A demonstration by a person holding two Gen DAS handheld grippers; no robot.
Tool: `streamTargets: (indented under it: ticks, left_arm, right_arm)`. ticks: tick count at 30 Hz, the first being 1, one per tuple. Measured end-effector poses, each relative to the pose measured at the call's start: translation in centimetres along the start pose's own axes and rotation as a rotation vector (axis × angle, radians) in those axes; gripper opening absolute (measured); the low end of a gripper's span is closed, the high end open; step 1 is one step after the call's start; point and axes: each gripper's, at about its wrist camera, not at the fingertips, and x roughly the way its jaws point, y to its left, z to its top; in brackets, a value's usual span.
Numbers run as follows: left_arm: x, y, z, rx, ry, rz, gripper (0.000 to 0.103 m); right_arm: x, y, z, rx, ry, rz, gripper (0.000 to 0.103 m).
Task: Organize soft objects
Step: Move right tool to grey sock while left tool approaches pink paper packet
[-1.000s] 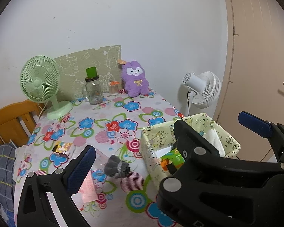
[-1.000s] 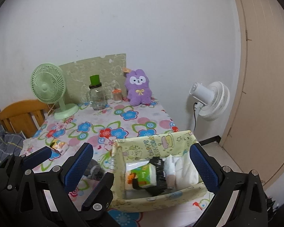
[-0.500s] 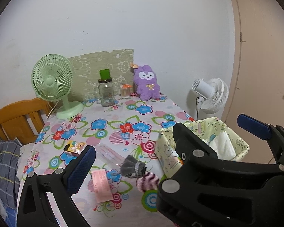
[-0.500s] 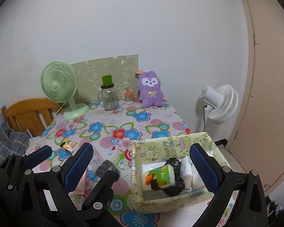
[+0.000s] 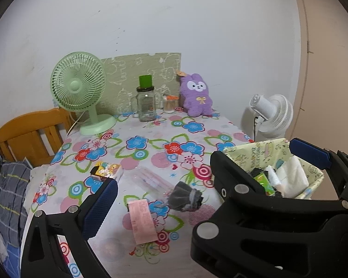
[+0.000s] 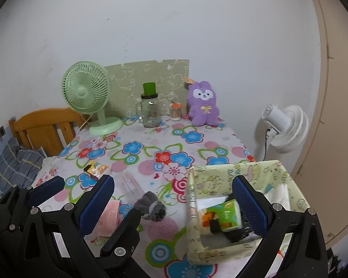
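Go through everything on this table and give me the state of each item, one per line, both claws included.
Left claw: open, empty.
Right claw: open, empty.
Fabric bin: upright, open-topped, partly filled.
Green tissue pack: lying inside the bin.
Gray socks: bundled, loose on the tablecloth.
Pink packet: lying flat.
Glass jar: upright, lid on.
Green fan: upright.
Purple plush: upright against the wall.

The bin (image 5: 313, 173) is half hidden at 4 o'clock by a gripper frame in the left view. The pink packet (image 6: 109, 217) is largely covered by a pad at 8 o'clock in the right view. Print on the green pack (image 6: 222, 215) cannot be read.
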Motion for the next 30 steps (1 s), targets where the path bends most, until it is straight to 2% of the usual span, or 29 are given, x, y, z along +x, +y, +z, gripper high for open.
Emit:
streamTargets:
  ticks: [5,10,21,30]
  left_arm:
    - [0.7,1.3,-0.7,-0.026,0.010,0.019,0.100]
    - [1.9,2.6,-1.5,-0.051,0.043,0.039,0.097]
    - [3.8,5.1,-3.0,-0.108,0.093,0.075,0.093]
    - [6.1,6.3,-4.2,-0.136,0.146,0.090,0.091]
  right_arm:
    - [1.1,1.0,-0.5,-0.013,0.017,0.031,0.099]
    - [2.1,2.1,-1.2,-0.025,0.022,0.018,0.098]
    - [5.0,4.2,-1.8,-0.065,0.078,0.058,0.086]
    - [7.7,5.2,-3.0,-0.065,0.139,0.075,0.084]
